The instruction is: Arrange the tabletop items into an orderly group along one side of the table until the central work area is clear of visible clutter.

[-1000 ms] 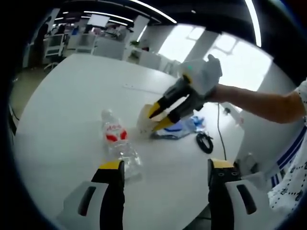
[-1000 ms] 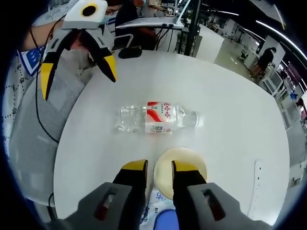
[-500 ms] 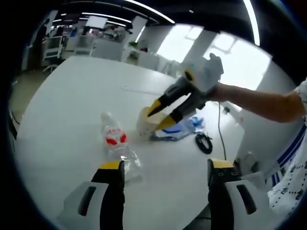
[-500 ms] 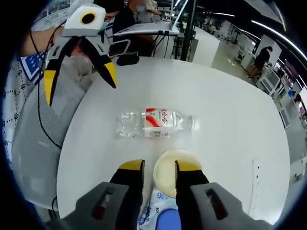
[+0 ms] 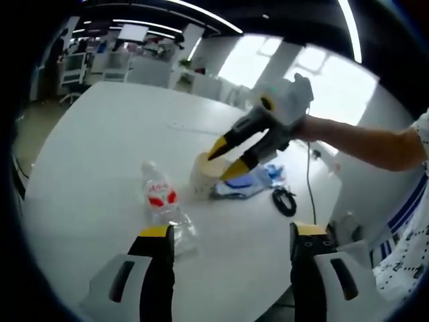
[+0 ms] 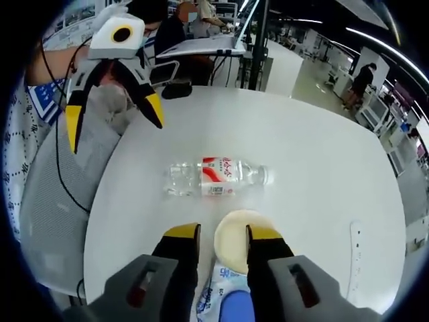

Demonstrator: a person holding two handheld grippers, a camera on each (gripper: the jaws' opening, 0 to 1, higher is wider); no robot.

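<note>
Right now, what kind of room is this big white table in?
Probably an open-plan office or lab. The white table stands among other desks, long ceiling lights run overhead, and a person is walking in the background.

Bright ceiling strip lights, window glare, soft blur, fisheye-warped edges.

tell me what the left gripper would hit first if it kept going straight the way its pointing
Probably the clear water bottle lying on its side on the white table: its base sits just beyond the left gripper, nearer one jaw. Depth is unclear, so the open jaws might pass beside it.
</note>
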